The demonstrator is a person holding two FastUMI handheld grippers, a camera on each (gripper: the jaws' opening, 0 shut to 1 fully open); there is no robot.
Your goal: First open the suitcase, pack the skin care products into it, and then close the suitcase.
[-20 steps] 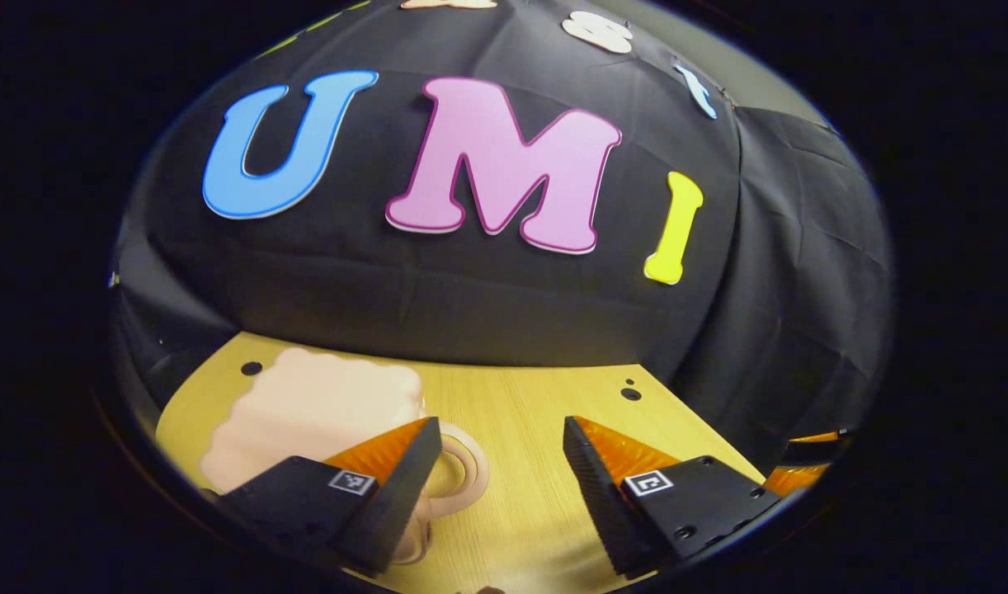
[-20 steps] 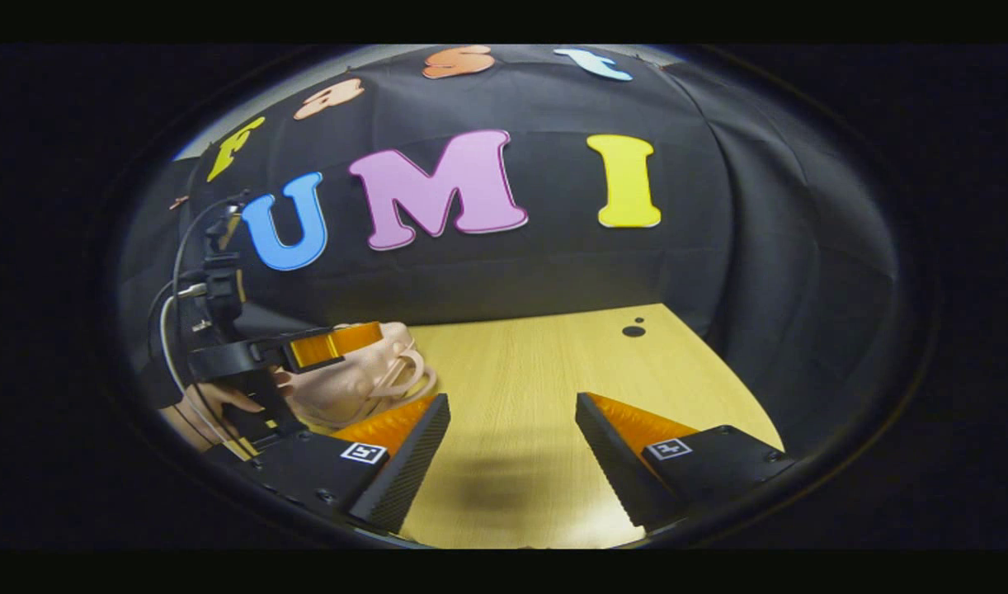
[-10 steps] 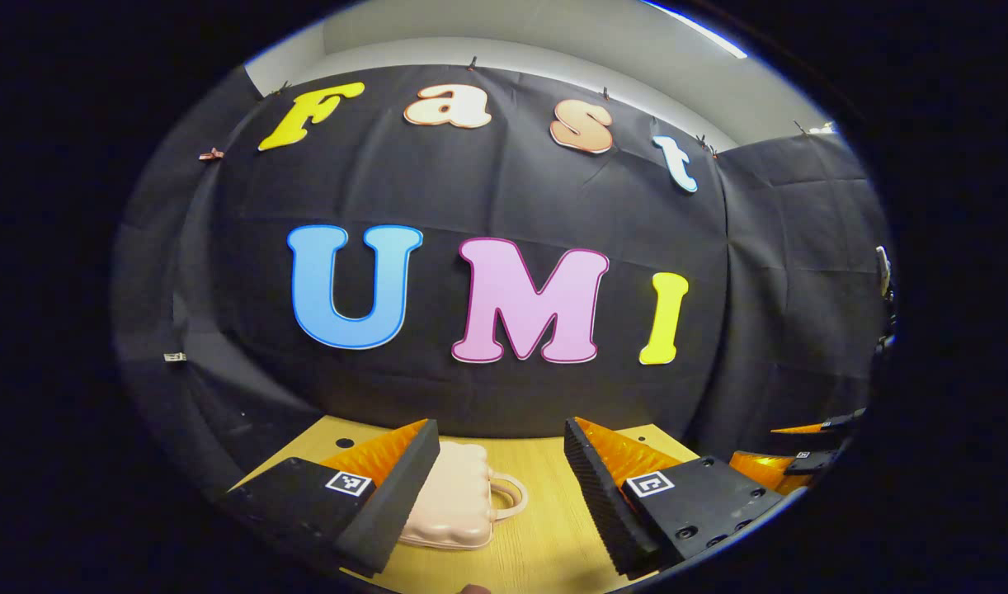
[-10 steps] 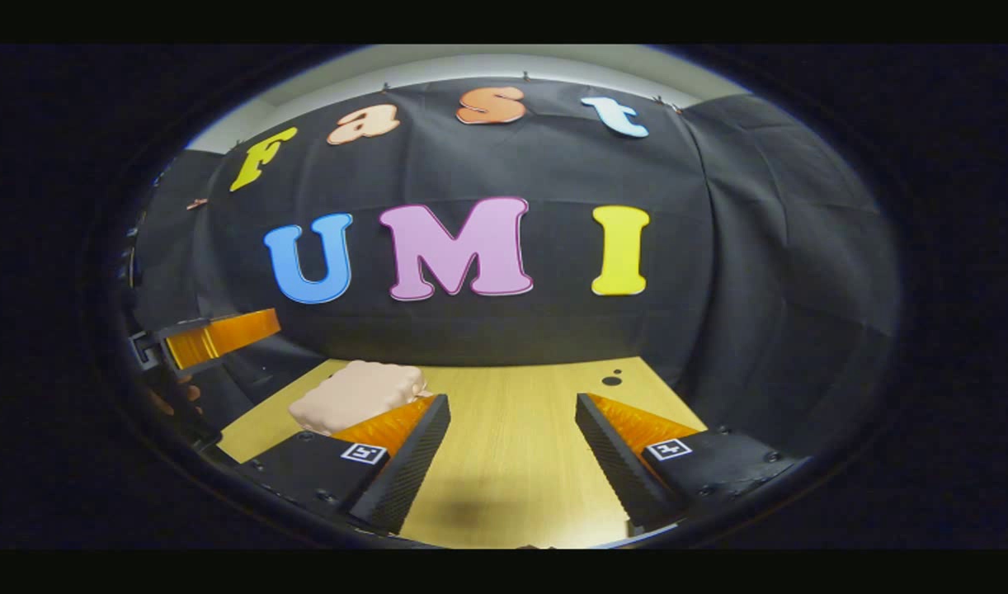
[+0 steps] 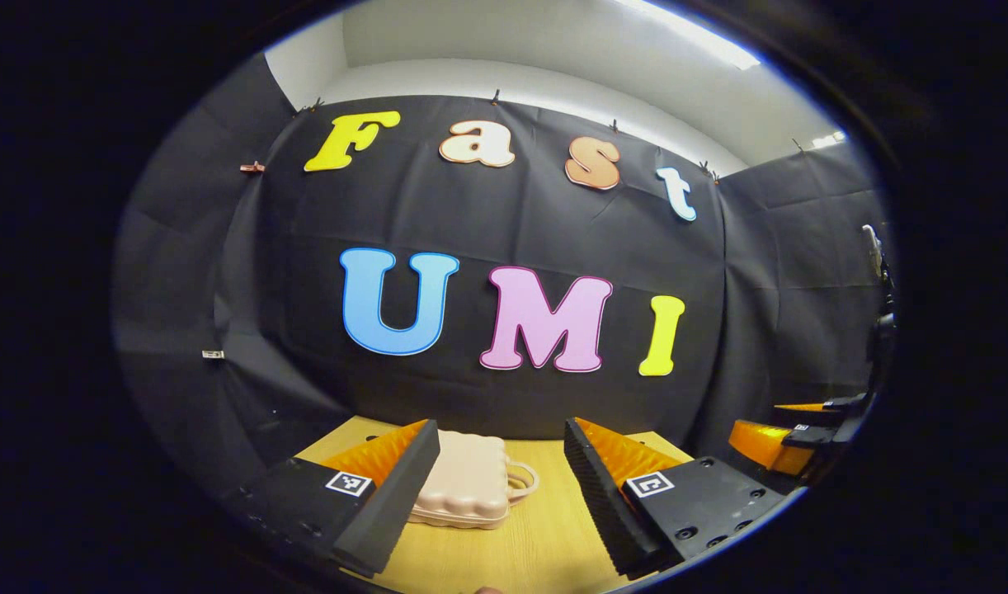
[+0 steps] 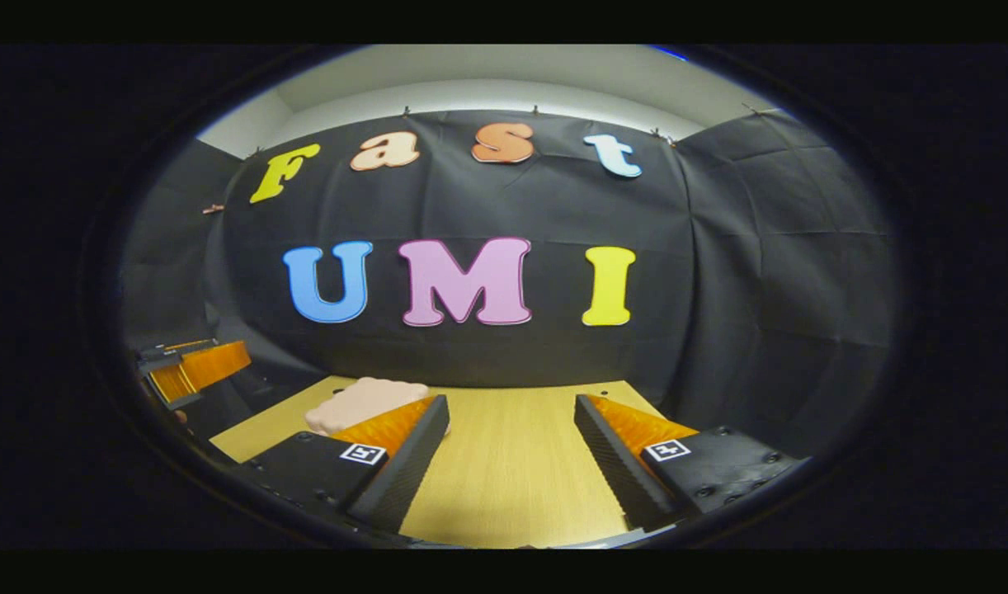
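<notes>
The suitcase point(image 5: 469, 483) is lying shut on the wooden table point(image 6: 504, 470), far left near the wall. The left gripper point(image 5: 501, 450) and right gripper point(image 6: 512, 425) are hovering wide-jawed, holding nothing, their paths unblocked.

The suitcase point(image 5: 469, 488) lies closed on the surface point(image 5: 545, 540), near its far edge before the wall. The left claw point(image 5: 501, 487) hangs before it; the right claw point(image 6: 512, 462) hangs to its right.

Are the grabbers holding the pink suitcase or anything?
No. Both the left gripper and right gripper are open and hold nothing. The suitcase lies shut on the table.
</notes>
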